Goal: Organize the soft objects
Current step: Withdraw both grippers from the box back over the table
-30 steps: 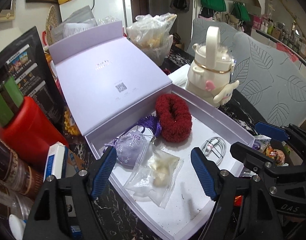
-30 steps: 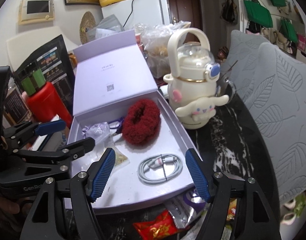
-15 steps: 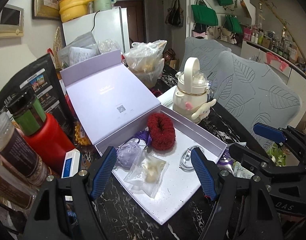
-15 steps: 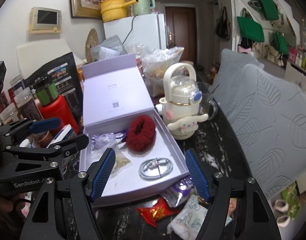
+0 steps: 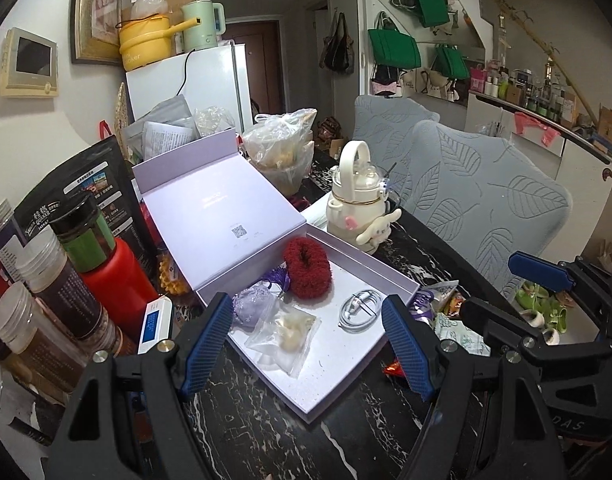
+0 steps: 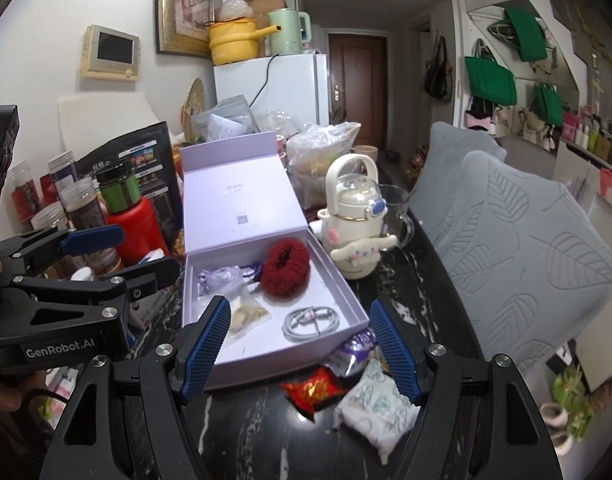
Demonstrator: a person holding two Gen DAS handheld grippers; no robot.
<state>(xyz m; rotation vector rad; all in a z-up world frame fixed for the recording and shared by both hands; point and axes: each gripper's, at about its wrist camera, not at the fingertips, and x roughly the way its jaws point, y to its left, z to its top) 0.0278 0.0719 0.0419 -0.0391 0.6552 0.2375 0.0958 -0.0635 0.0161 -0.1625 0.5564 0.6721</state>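
An open lilac box (image 5: 348, 354) (image 6: 358, 314) lies on the dark marble table. Inside it are a fuzzy red scrunchie (image 5: 307, 267) (image 6: 284, 266), a lilac sachet (image 5: 253, 304) (image 6: 220, 278), a clear bag of pale pieces (image 5: 284, 332) (image 6: 246, 312) and a coiled white cable (image 5: 360, 310) (image 6: 312, 322). My left gripper (image 5: 306, 346) hangs open above the box's near corner, nothing between its blue pads. My right gripper (image 6: 298, 346) is open too, above the box's front wall, and it shows at the right edge of the left wrist view (image 5: 506, 296).
A cream character kettle (image 5: 360, 200) (image 6: 354, 224) stands right of the box. Jars and a red bottle (image 5: 114, 276) (image 6: 136, 224) crowd the left. Snack packets (image 6: 346, 384) lie in front of the box. Grey leaf-patterned chairs (image 6: 506, 240) are on the right.
Both grippers have pulled back and up from the box, so it looks smaller and more of the room shows. The things in the box have not moved. Both stay open.
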